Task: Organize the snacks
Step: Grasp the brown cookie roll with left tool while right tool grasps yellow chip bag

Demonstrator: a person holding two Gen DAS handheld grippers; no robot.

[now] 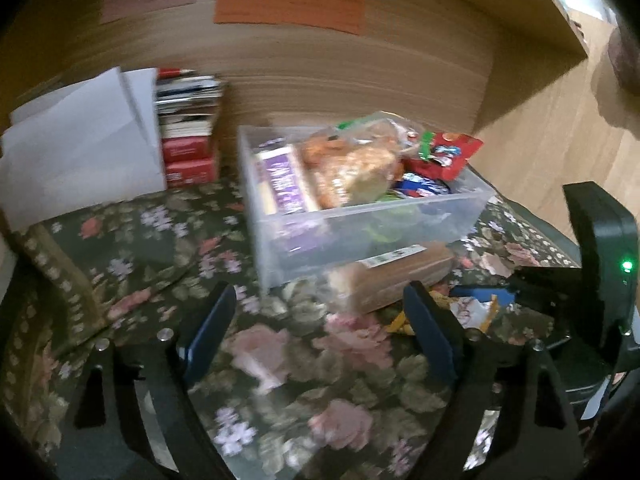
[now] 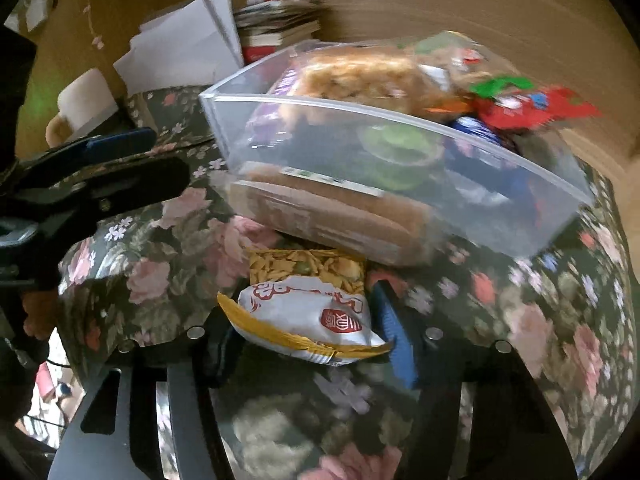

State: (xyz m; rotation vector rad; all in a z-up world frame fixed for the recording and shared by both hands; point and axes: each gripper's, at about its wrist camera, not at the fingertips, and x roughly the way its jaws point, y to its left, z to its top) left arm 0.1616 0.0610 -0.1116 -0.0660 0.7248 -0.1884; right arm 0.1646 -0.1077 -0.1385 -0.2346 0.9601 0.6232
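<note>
A clear plastic bin (image 1: 420, 216) (image 2: 400, 128) full of snacks stands on the floral tablecloth. A brown wrapped cracker pack (image 1: 400, 280) (image 2: 340, 216) lies against its near wall. My right gripper (image 2: 308, 332) is shut on a white and yellow snack bag (image 2: 308, 312) just in front of that pack; the gripper also shows in the left wrist view (image 1: 496, 300) at the right, with the bag (image 1: 472, 310). My left gripper (image 1: 320, 336) is open and empty above the cloth, left of the bag; it shows at the left of the right wrist view (image 2: 120, 144).
A white paper bag (image 1: 80, 152) (image 2: 184, 48) and a stack of red boxes and books (image 1: 188, 132) (image 2: 280, 20) stand at the back left against a wooden wall. A pale mug (image 2: 80, 104) stands at the left. The floral cloth (image 1: 300, 380) covers the table.
</note>
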